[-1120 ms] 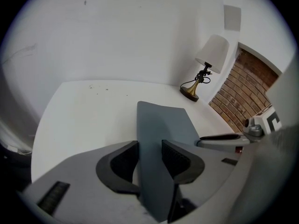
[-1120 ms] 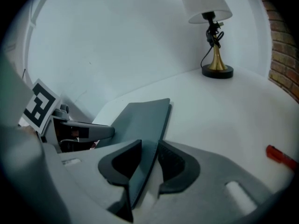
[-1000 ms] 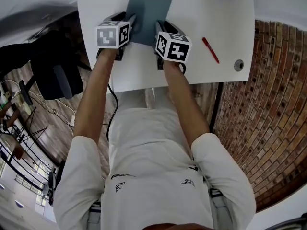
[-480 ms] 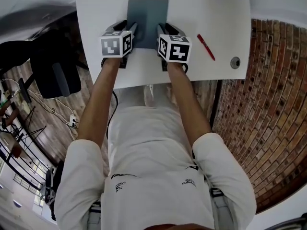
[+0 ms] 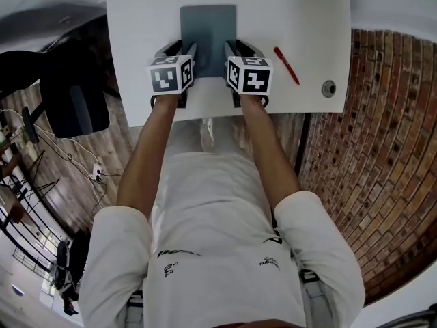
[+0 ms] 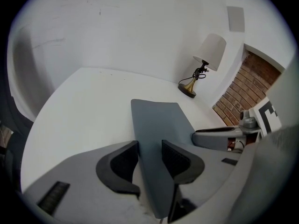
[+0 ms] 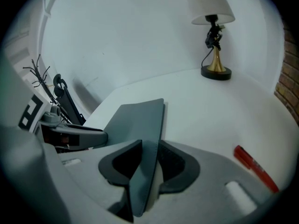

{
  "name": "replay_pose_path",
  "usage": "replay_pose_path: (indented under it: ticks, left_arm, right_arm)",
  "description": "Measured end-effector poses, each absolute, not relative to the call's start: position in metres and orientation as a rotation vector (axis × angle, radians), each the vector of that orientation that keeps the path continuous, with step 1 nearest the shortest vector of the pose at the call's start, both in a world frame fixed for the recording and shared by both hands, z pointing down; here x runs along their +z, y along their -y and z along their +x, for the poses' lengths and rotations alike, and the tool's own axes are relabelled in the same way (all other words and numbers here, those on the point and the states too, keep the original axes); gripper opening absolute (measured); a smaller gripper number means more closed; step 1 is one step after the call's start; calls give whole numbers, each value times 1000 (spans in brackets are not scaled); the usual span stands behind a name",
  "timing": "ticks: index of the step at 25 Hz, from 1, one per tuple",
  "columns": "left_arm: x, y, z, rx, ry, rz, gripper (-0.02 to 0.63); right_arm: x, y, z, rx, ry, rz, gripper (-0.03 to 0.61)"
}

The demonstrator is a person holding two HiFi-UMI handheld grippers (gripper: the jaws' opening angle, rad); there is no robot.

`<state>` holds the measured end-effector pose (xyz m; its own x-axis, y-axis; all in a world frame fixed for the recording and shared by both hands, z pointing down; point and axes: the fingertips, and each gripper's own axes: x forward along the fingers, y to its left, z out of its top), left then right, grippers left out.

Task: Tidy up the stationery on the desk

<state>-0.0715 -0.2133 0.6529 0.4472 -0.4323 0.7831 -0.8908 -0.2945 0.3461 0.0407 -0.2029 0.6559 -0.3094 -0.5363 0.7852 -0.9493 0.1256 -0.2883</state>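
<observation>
both grippers are on one thing, the grey notebook (image 5: pixel 208 26), one at each near corner. judged reason: two holds stop it swinging while it gets lined up with the white desk (image 5: pixel 143 33), and it already sits about square to the desk edges.

left gripper (image 6: pixel 150 143): jaws closed in on the notebook's near left corner, with the cover running up between the pads and no clear gap on either side. reads as a pinch, not a hover.

right gripper (image 7: pixel 150 143): jaws stand fairly wide but are clamped on the near right corner. the cover edge is wedged between the two dark pads and a paler strip shows there, probably the page block.

each gripper comes in slanting down from the person's side, so the near end looks slightly lifted by the pads. the far end seems to lie on the desk, though contact can't be confirmed.

position: the notebook is well apart from the table lamp (image 7: pixel 212 27), to the lamp's left in the head view and toward the person. the red pen (image 5: pixel 286 65) lies loose, also on the person's side of the lamp and slightly left of it, apart from the notebook and not yet dealt with.

notebook look: thin, rectangular, plain matte blue-grey cover with no print visible. it is closed and its corners are crisp. it looks light but floppy, so a one-corner grip would likely let it sag or twist.
</observation>
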Motion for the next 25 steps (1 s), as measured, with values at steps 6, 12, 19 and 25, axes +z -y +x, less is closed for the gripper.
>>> replay_pose_path:
  ticks: [6, 12, 19, 25]
  left_arm:
    - [653, 199, -67, 711, 1132, 1877, 156]
    - [654, 182, -63, 704, 1140, 1860, 156]
    - [653, 169, -58, 709, 1132, 1857, 156]
    - [655, 168, -58, 689, 1134, 1849, 156]
  right_arm:
    - [655, 190, 45, 1000, 1907, 1394, 101]
    - [655, 175, 48, 970, 1901, 1370, 101]
    - [654, 160, 52, 942, 1894, 1363, 101]
    - [655, 160, 53, 923, 1903, 1361, 103]
